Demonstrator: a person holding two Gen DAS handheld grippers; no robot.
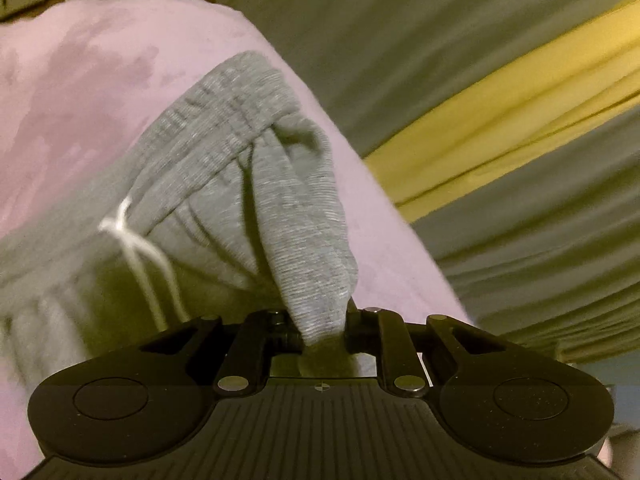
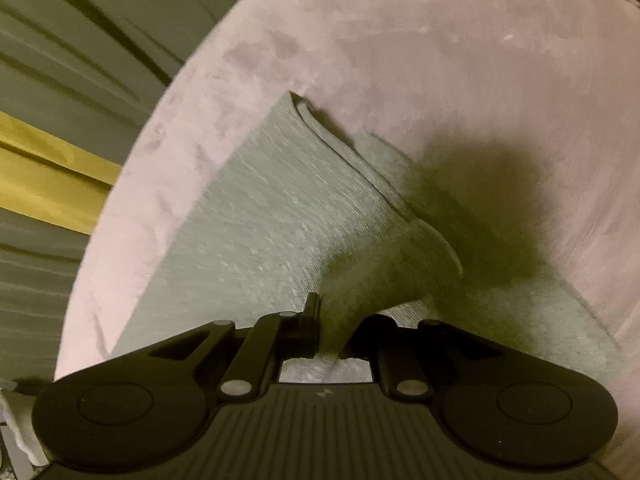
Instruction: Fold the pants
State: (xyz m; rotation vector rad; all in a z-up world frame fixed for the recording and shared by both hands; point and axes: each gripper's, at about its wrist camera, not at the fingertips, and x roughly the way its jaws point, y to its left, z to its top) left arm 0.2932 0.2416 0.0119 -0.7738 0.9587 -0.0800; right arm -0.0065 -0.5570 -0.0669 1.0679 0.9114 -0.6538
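Each hand-held gripper, left (image 1: pixel 324 334) and right (image 2: pixel 334 340), pinches grey pants (image 1: pixel 248 184).

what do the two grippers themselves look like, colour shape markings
Both the left gripper and the right gripper are matte black, with a ribbed central body, two rounded lobes bearing raised discs, silver pivot pins on angled linkage bars, and a small central mark. No cables or sleeves show.
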